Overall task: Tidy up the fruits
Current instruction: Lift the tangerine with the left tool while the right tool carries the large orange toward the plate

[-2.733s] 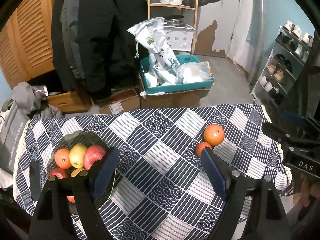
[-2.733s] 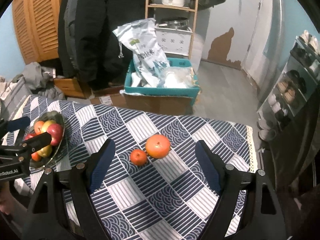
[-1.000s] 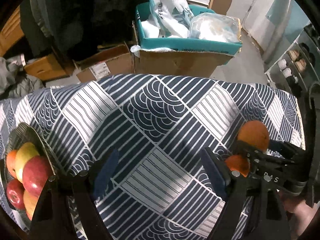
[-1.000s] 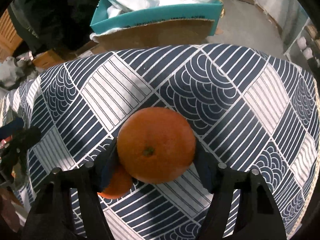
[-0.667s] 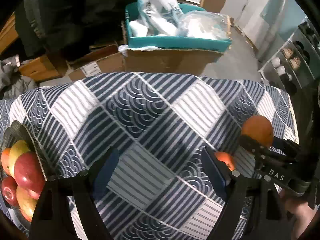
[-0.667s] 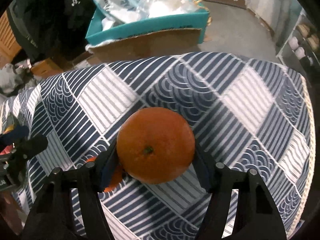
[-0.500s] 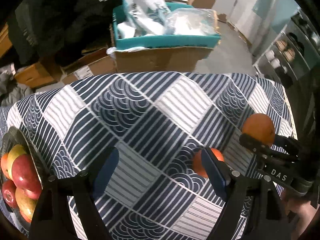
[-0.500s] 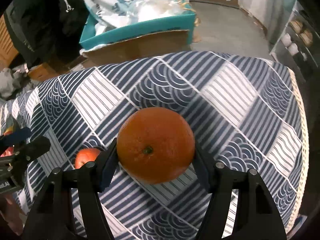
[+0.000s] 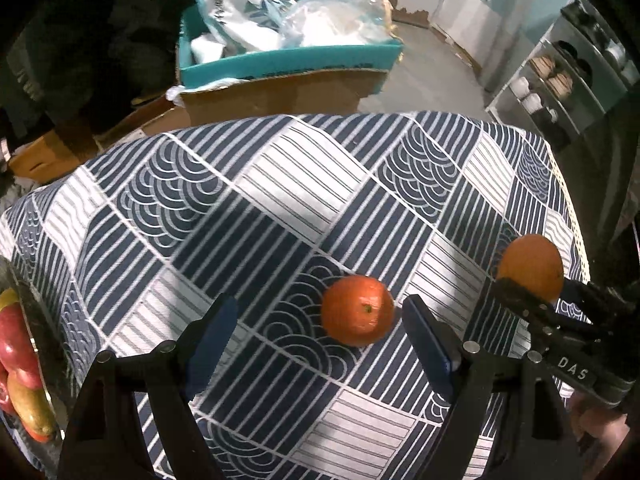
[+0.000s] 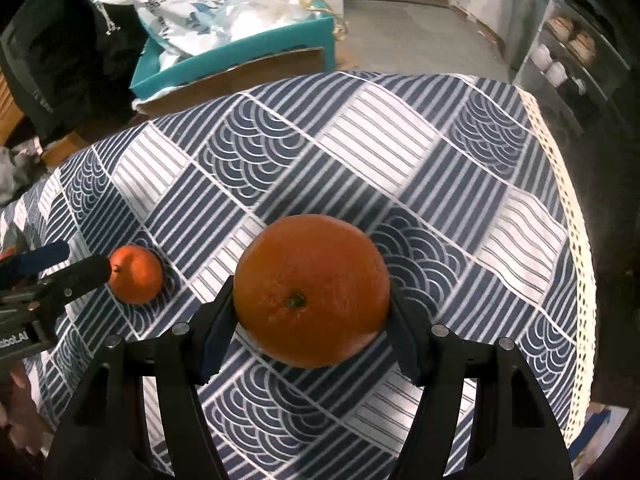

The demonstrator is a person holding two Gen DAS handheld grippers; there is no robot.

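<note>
My right gripper (image 10: 312, 320) is shut on a large orange (image 10: 311, 290), lifted a little above the patterned tablecloth (image 10: 360, 148); the same orange (image 9: 530, 266) shows at the right of the left wrist view. A smaller orange (image 9: 357, 315) lies on the cloth between the open fingers of my left gripper (image 9: 316, 338), close to the right finger and untouched. It also shows as the small orange (image 10: 135, 274) left of the big one, beside the left gripper's fingertips (image 10: 86, 270). A dark fruit bowl (image 9: 36, 344) with apples (image 9: 16, 354) sits at the far left.
The table's lace edge (image 10: 576, 264) runs down the right side. Beyond the far edge stand a teal box (image 9: 288, 56) with plastic bags on a cardboard carton (image 9: 280, 92), dark coats at the left, and a shoe rack (image 9: 560, 76) at the right.
My right gripper has lifted the big orange off the cloth and away from the small one. My left gripper has moved right, so the small orange now lies between its fingers.
</note>
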